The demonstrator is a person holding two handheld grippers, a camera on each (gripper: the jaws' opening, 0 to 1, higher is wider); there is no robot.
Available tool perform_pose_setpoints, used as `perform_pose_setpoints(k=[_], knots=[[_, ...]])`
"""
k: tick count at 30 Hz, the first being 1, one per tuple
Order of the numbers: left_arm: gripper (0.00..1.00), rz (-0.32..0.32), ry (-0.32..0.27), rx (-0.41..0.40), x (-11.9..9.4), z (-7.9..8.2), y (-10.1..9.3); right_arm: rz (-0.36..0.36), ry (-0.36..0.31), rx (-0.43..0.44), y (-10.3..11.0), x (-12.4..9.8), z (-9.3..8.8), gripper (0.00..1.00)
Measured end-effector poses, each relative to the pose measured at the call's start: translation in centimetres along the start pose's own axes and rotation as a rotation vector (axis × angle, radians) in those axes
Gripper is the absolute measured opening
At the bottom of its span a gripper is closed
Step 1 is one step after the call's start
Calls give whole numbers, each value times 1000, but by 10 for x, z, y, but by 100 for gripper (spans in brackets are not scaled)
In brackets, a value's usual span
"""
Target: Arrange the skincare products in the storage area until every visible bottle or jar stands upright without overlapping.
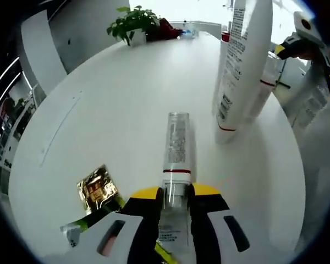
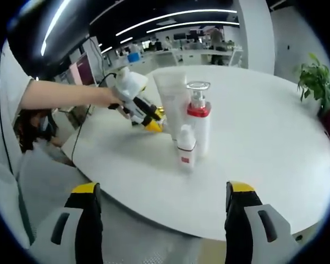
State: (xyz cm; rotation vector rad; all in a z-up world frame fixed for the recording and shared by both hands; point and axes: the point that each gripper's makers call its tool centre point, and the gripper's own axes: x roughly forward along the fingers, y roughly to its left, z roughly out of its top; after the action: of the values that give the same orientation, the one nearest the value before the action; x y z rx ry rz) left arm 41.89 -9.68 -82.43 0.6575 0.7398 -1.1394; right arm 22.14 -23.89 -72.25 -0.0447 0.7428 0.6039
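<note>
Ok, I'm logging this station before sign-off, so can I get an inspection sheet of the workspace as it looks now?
Surface: round white table, bare over most of its top.
Job's things: clear bottle lying flat between the left gripper's jaws; tall white tube upright; pump bottle and small white bottle upright beside it.
Clutter: gold foil packet lying flat near the left gripper.
Grippers: left gripper shut on the clear bottle; right gripper open, off the table's edge, holding nothing.
Cables: dark cable behind the person's hand.
Surroundings: potted plant at the far edge; open office behind.
</note>
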Motion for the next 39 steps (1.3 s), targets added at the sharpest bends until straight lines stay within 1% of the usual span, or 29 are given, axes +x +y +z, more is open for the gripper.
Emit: perform_pose_setpoints(k=[7, 9, 12, 17, 21, 24, 25, 29, 33, 34, 39], knots=[[24, -2, 5, -24, -9, 1, -4, 1, 2, 0, 1, 0, 0, 93], [24, -1, -3, -47, -13, -1, -3, 8, 4, 2, 2, 0, 0, 93], [24, 2, -7, -74, -23, 2, -5, 8, 1, -1, 2, 0, 1, 93], [24, 17, -17, -121, -35, -3, 0, 6, -8, -8, 3, -1, 2, 93], [24, 22, -16, -148, -42, -6, -1, 2, 0, -34, 4, -1, 1, 93], [24, 22, -2, -179, -49, -8, -5, 2, 7, -58, 5, -1, 1, 93], [24, 22, -2, -186, -53, -7, -9, 2, 6, -59, 5, -1, 1, 93], [24, 26, -2, -194, -58, -9, -10, 1, -9, -55, 4, -2, 4, 93], [24, 30, -1, -217, -69, -9, -19, 4, -20, -66, 6, -3, 6, 92], [24, 32, 1, -233, -71, -9, -21, 5, -22, -72, 6, -3, 7, 92], [24, 34, 9, -238, -81, -11, -31, 15, -17, -104, 9, -3, 6, 92]])
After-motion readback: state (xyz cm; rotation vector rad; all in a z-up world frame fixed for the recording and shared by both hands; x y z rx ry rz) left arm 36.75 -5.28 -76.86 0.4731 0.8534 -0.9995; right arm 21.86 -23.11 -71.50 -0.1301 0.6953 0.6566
